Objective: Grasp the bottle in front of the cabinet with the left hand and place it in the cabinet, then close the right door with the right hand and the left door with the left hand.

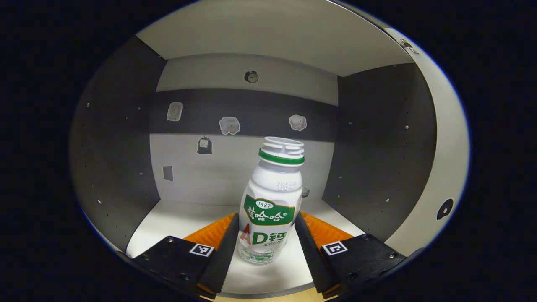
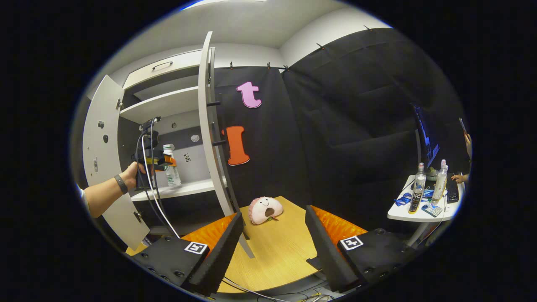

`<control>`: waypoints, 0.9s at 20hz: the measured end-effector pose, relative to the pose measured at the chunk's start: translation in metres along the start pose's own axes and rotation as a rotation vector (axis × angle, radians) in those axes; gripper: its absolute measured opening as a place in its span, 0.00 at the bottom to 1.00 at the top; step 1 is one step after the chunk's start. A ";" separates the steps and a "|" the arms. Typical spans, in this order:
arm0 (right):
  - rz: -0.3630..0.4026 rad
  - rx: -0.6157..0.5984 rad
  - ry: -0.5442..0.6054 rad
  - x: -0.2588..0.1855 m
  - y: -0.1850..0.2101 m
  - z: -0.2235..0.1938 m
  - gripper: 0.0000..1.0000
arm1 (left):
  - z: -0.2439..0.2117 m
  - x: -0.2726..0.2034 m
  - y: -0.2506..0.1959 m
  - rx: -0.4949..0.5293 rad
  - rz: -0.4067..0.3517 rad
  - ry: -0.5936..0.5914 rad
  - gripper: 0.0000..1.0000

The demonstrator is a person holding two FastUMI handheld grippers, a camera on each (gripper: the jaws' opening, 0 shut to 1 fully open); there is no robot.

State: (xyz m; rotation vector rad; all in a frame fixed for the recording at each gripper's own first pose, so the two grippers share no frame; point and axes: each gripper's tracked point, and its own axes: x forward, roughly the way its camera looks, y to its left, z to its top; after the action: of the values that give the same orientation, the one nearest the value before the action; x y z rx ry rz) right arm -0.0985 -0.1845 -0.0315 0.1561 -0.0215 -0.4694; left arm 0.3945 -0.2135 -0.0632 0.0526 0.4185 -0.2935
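A white bottle (image 1: 270,201) with a green label and no cap stands slightly tilted on the white shelf (image 1: 168,222) inside the cabinet. My left gripper (image 1: 266,216) is shut on it, one finger pressed on each side of its lower body. In the right gripper view a hand holds the left gripper (image 2: 161,161) with the bottle (image 2: 171,167) just inside the cabinet, over the shelf (image 2: 188,189). Both cabinet doors stand open: the right door (image 2: 208,126) edge-on, the left door (image 2: 98,142) swung wide. My right gripper (image 2: 273,212) hangs open over the wooden table (image 2: 277,251), holding nothing.
A pink plush toy (image 2: 263,209) lies on the wooden table near the right door's foot. The open right door (image 1: 440,147) borders the cabinet's dark side wall. Cables (image 2: 155,197) trail from the left gripper. A small white side table (image 2: 419,214) with bottles stands far right.
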 end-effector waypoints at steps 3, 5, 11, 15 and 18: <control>-0.024 0.010 -0.002 -0.004 -0.010 0.002 0.98 | -0.007 0.003 0.005 -0.005 0.024 0.021 0.79; -0.027 0.019 -0.003 -0.005 -0.012 0.003 0.98 | -0.006 0.002 0.005 -0.003 0.030 0.014 0.80; -0.024 0.017 0.003 -0.005 -0.012 0.002 0.98 | -0.002 0.004 0.015 -0.026 0.045 -0.024 0.88; -0.017 0.018 -0.003 -0.005 -0.012 0.003 0.98 | 0.007 -0.008 0.018 -0.047 0.038 -0.066 0.96; 0.000 0.009 -0.010 -0.005 -0.011 0.004 0.98 | 0.039 -0.030 0.023 -0.063 0.035 -0.203 0.96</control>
State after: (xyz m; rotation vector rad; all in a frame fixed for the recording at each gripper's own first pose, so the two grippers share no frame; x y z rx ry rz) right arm -0.1080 -0.1924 -0.0291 0.1630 -0.0335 -0.4705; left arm 0.3905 -0.1879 -0.0160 -0.0317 0.2248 -0.2477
